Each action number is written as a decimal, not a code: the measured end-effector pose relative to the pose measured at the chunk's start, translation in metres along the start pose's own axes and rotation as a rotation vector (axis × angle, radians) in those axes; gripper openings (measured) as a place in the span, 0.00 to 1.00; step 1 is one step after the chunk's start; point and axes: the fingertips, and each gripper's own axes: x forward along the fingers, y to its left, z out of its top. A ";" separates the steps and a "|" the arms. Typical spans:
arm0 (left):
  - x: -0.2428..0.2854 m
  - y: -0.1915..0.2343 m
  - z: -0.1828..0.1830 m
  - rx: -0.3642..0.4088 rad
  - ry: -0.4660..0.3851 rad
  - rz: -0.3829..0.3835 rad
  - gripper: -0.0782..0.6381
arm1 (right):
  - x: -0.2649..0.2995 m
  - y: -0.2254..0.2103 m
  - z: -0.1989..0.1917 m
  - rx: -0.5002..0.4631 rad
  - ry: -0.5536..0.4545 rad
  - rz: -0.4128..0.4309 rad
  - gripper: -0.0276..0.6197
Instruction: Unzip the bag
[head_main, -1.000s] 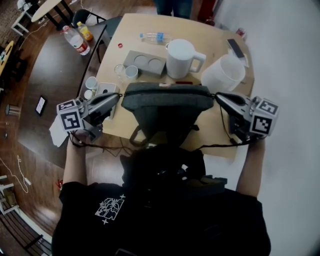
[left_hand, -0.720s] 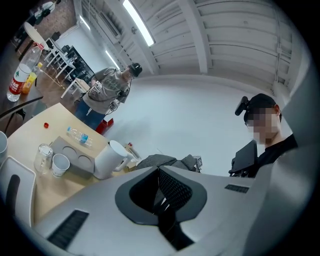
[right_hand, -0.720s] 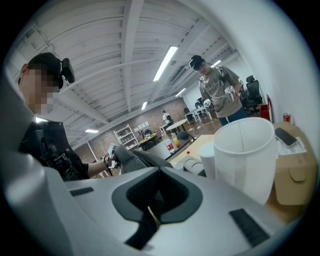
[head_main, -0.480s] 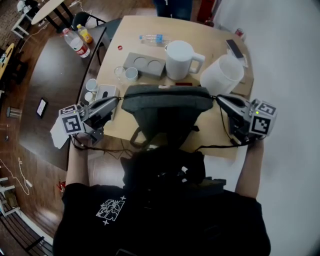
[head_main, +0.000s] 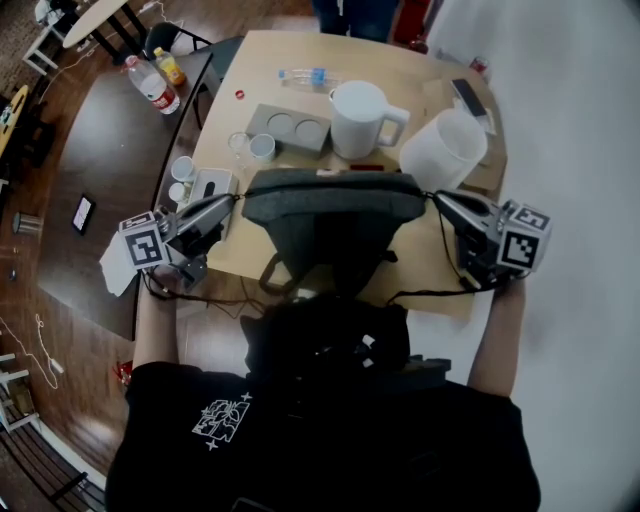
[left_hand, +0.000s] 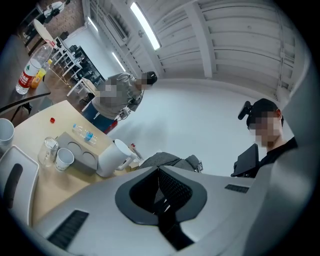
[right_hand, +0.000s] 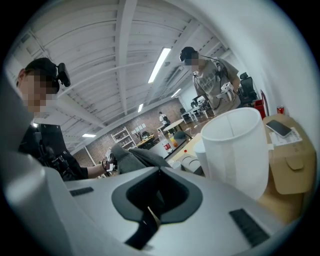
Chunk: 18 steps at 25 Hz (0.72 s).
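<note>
A dark grey bag (head_main: 330, 205) stands in the middle of the wooden table (head_main: 420, 255), with its straps hanging over the near edge. My left gripper (head_main: 236, 197) is shut at the bag's left top corner. My right gripper (head_main: 433, 194) is shut at its right top corner. The bag's top edge runs straight between the two tips. In the left gripper view the grey fabric (left_hand: 167, 160) reaches the closed tips (left_hand: 159, 172). In the right gripper view the bag (right_hand: 132, 159) likewise meets the closed tips (right_hand: 160, 172). No zipper pull is visible.
Behind the bag stand a white jug (head_main: 360, 118), a white bucket (head_main: 445, 148), a grey cup tray (head_main: 290, 127) and paper cups (head_main: 263, 146). A water bottle (head_main: 310, 74) and a phone (head_main: 470, 97) lie farther back. A person (left_hand: 117, 95) stands at the far edge.
</note>
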 end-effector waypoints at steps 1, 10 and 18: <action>0.000 0.001 0.000 0.004 -0.002 0.003 0.12 | -0.001 -0.002 -0.002 0.009 -0.002 0.001 0.07; -0.002 0.008 -0.005 -0.028 -0.025 0.008 0.12 | -0.002 -0.013 -0.010 0.045 -0.011 -0.008 0.07; -0.004 0.013 -0.007 -0.050 -0.053 0.012 0.12 | -0.004 -0.026 -0.020 0.095 -0.017 -0.005 0.07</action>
